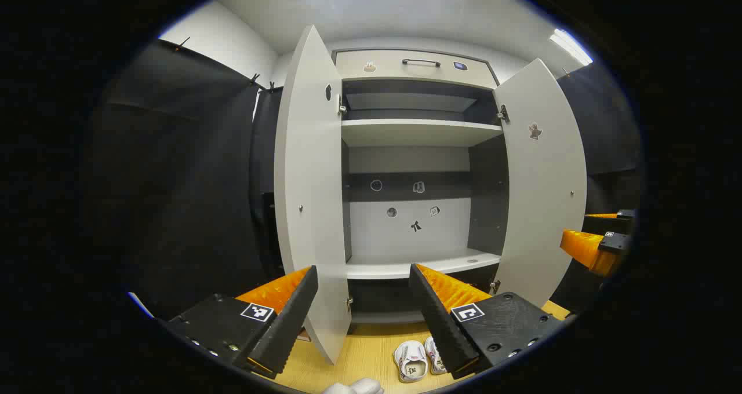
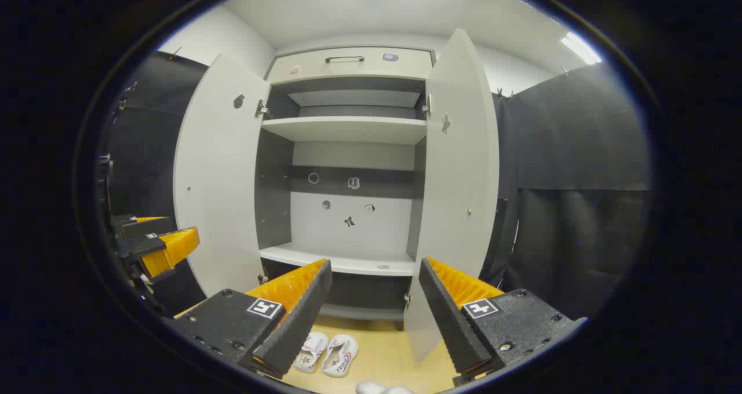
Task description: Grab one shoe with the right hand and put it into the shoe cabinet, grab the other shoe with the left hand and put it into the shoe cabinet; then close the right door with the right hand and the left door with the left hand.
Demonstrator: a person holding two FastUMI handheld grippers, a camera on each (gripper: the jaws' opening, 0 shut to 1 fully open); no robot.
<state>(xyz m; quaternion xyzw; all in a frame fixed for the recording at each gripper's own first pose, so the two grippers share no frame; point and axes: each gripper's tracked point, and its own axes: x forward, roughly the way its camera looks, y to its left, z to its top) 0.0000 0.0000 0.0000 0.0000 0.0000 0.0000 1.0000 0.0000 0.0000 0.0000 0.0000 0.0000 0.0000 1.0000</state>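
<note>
left claw (image 1: 364,313): jaws wide apart, holding nothing | right claw (image 2: 375,307): same (both raised, level)

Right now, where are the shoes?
The pair of shoes sits side by side on the wooden floor just in front of the open cabinet, below its bottom shelf; in the left gripper view they lie by the right finger.

Ahead of the fingers (image 1: 301,307), the shoe cabinet (image 1: 417,133) stands with both doors swung wide, leaving the lower shelf (image 1: 417,265) bare and reachable. The left door (image 1: 310,197) and right door (image 2: 458,191) flank the approach. The shoes (image 2: 327,353) lie on the floor (image 2: 382,359) below the fingers.
</note>
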